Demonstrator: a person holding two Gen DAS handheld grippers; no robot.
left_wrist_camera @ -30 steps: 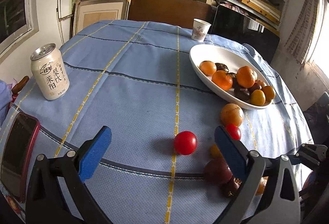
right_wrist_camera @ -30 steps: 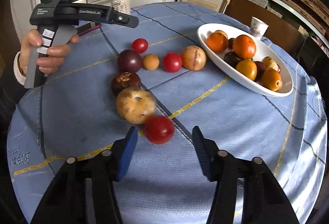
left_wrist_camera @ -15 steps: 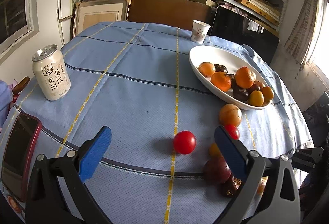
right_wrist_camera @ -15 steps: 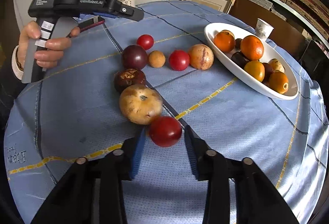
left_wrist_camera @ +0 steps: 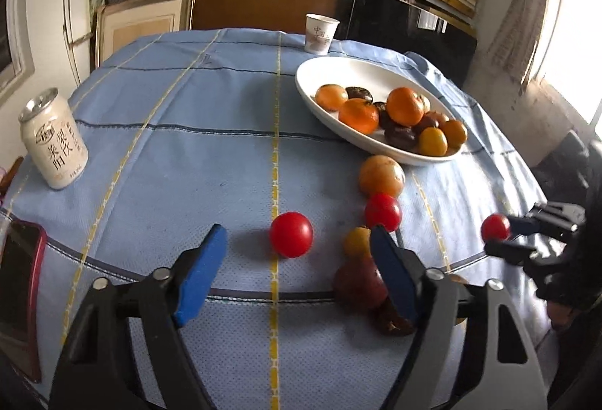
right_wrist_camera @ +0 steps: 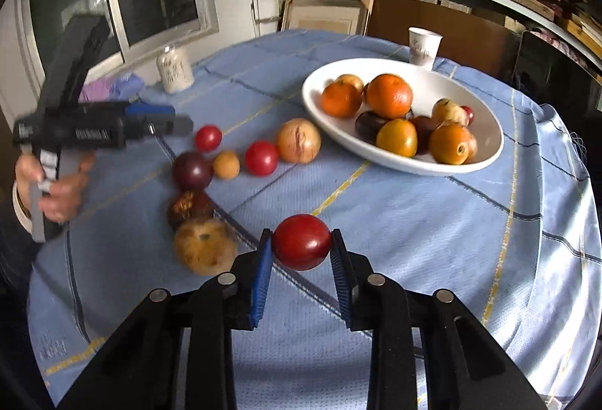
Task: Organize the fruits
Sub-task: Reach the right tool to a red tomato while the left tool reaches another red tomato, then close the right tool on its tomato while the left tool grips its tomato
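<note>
My right gripper (right_wrist_camera: 301, 237) is shut on a red tomato (right_wrist_camera: 299, 250) and holds it just above the blue cloth. The left wrist view shows that same tomato (left_wrist_camera: 495, 227) at the far right. My left gripper (left_wrist_camera: 296, 236) stands around another red tomato (left_wrist_camera: 291, 234) lying on the cloth. Its jaws are closing, and the pads are still clear of the fruit. Beside it lie a third tomato (left_wrist_camera: 382, 211), a tan fruit (left_wrist_camera: 380, 176), a small yellow one (left_wrist_camera: 356, 240) and a dark purple one (left_wrist_camera: 355, 284). The white bowl (right_wrist_camera: 470, 161) holds oranges and dark fruits.
A drink can (left_wrist_camera: 52, 142) stands at the table's left, with a red-cased phone (left_wrist_camera: 19, 297) by the near left edge. A paper cup (left_wrist_camera: 320, 33) sits behind the bowl. A hand (right_wrist_camera: 56, 184) holds the left gripper's handle. Shelves and boxes stand behind the table.
The right jaws closed on the red tomato and raised it a little off the cloth. The left jaws narrowed around the other tomato, and the left hand barely moved.
</note>
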